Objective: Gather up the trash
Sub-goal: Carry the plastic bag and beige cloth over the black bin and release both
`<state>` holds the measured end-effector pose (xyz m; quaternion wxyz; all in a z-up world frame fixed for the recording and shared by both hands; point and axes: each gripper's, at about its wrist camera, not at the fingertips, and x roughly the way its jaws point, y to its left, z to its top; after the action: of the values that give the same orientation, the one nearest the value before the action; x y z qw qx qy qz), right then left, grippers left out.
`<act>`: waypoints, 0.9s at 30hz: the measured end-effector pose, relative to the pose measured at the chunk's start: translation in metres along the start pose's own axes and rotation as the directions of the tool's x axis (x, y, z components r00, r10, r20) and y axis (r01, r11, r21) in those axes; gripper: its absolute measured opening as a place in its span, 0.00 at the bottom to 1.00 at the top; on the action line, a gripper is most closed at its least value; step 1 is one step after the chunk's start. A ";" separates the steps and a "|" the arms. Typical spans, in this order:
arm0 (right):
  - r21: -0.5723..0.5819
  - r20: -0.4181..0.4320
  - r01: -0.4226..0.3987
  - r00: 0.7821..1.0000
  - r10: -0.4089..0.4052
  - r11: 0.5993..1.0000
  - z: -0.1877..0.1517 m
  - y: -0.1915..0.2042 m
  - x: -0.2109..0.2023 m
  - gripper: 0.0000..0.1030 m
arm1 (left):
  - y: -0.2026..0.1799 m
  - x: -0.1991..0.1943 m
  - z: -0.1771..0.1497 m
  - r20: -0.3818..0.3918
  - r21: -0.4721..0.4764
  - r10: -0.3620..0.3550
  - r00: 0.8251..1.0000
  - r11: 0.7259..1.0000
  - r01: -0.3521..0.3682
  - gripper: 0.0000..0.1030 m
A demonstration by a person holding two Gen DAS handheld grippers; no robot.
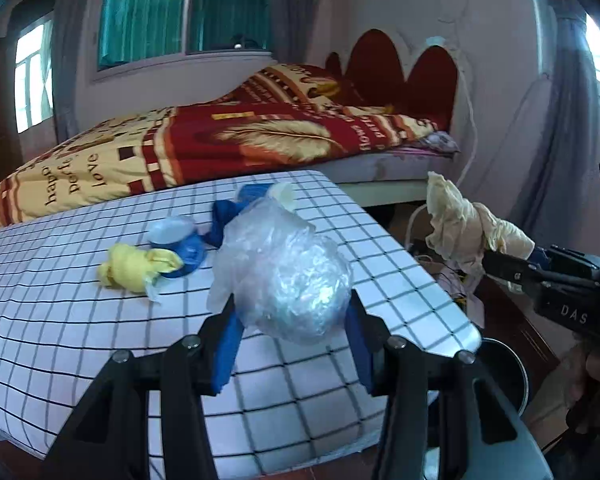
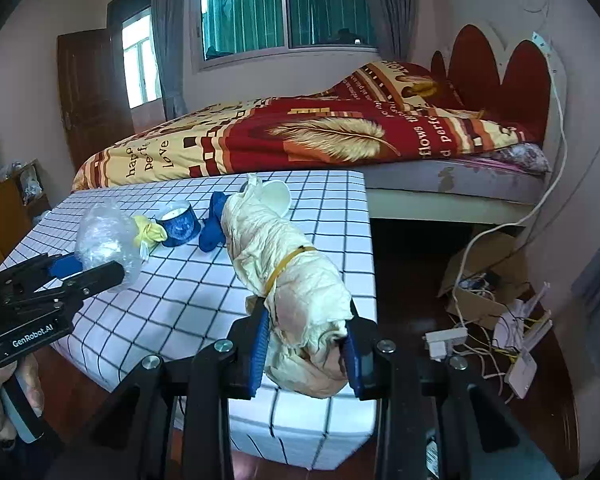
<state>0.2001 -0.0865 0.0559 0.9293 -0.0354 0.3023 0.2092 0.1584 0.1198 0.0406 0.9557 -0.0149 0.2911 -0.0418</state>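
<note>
The left gripper (image 1: 292,344) grasps a crumpled clear plastic bag (image 1: 288,276); the right gripper (image 2: 306,356) clamps a cream paper bundle (image 2: 292,280) tied with a rubber band. Beyond both fingertips, on the checked table (image 1: 100,340), lie a yellow wad (image 1: 134,266), blue-rimmed cup (image 1: 176,240) and blue cloth (image 1: 224,220).

Bedroom w/ pale pink walls (image 2: 440,8). Bed (image 2: 440,184) along far wall, red/gold feather-print quilt (image 2: 300,136), red scalloped headboard (image 2: 500,68). Big window (image 2: 284,12) behind, teal curtains, grey drapes at sides; daylight in. Brown wooden door (image 2: 88,92) at left. Dark wood floor (image 2: 412,264), cardboard box (image 2: 488,264) & cables by bed.
</note>
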 end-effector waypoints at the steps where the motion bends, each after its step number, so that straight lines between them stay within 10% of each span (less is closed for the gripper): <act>1: 0.000 0.001 0.006 1.000 -0.006 1.000 -0.002 -0.003 -0.004 0.33 | -0.005 0.000 -0.001 0.000 0.006 -0.007 1.000 1.000 0.007 0.48; 27: 0.142 -0.023 0.194 0.981 -0.192 0.971 -0.076 -0.129 -0.080 0.33 | -0.128 0.010 -0.018 -0.048 0.157 -0.141 0.989 0.977 0.146 0.48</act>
<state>0.1533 -0.2473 0.0322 0.9440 0.0016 0.3160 0.0953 0.1477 -0.0082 0.0272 0.9428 0.0416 0.3023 -0.1342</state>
